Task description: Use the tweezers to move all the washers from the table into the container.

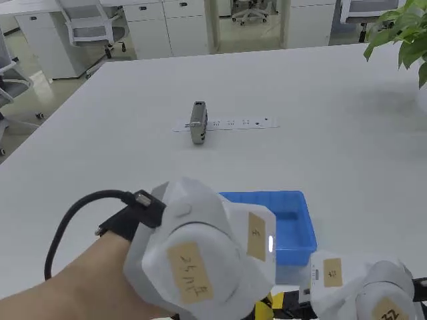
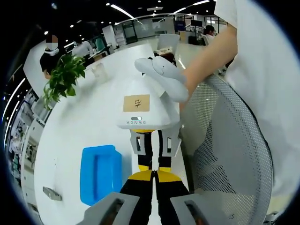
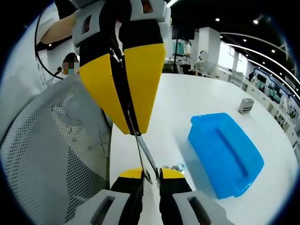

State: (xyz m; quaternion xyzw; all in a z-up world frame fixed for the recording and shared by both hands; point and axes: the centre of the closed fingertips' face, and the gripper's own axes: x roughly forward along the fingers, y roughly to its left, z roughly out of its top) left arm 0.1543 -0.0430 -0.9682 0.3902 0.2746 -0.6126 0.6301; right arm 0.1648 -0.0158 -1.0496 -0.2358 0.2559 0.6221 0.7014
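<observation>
The thin metal tweezers [image 3: 142, 149] run between the two grippers, which face each other tip to tip. My left gripper [image 3: 133, 126] comes down from the top of the right gripper view, its yellow jaws shut on the tweezers' upper part. My right gripper [image 3: 151, 177] has its jaws closed on the lower end. In the left gripper view my left gripper [image 2: 152, 177] meets the right gripper [image 2: 153, 149] just beside the blue container [image 2: 101, 173]. A few small washers [image 3: 176, 167] lie on the white table next to the blue container [image 3: 225, 150]. In the head view the white gripper bodies hide the jaws in front of the container [image 1: 297, 223].
A small metal block [image 1: 199, 122] stands on a white strip at mid-table. A green plant [image 1: 403, 33] is at the far right corner. A mesh chair back [image 3: 56, 150] sits close to the near table edge. Office desks and chairs stand behind.
</observation>
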